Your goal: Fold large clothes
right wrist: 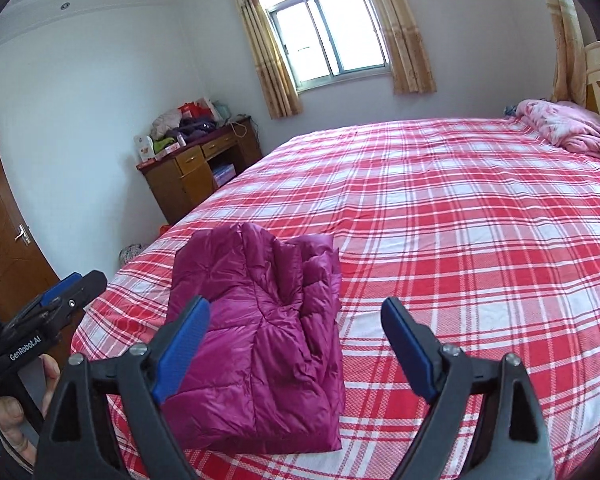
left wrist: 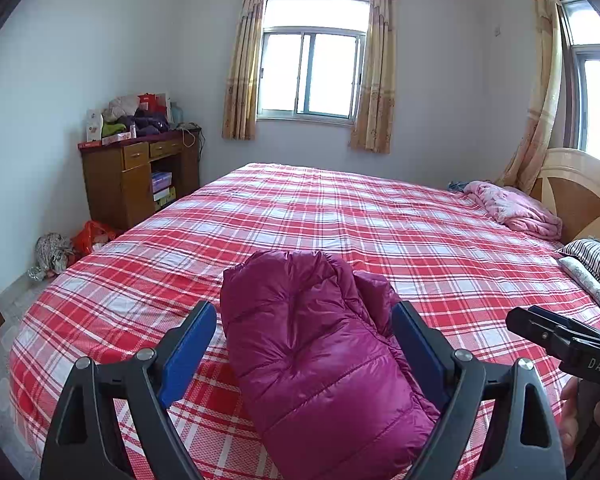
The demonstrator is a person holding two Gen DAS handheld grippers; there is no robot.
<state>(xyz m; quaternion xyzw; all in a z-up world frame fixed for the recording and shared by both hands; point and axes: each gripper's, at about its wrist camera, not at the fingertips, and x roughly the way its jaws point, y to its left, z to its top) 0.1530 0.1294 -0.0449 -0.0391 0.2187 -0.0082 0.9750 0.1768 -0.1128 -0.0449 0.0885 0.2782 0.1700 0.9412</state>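
Left wrist view: left gripper (left wrist: 304,344) spread wide around the folded magenta jacket (left wrist: 320,360) near the plaid bed's (left wrist: 340,220) foot edge; pink blanket (left wrist: 516,208) far off. Right wrist view: right gripper (right wrist: 296,340) wide apart, jacket beneath its left finger; door (right wrist: 8,216) visible here only.

Location: a bedroom in a private home. Identifying features: a large bed (left wrist: 340,216) covered with a red-and-white plaid sheet, a wooden headboard (left wrist: 580,188), a pink blanket (left wrist: 516,208) bunched near the headboard, and striped pillows (left wrist: 596,260). A wooden desk (left wrist: 136,176) against the wall carries piled clothing and boxes. Yellow curtains (left wrist: 244,60) frame a sliding window (left wrist: 312,72). A brown wooden door (right wrist: 8,216) has a lever handle.
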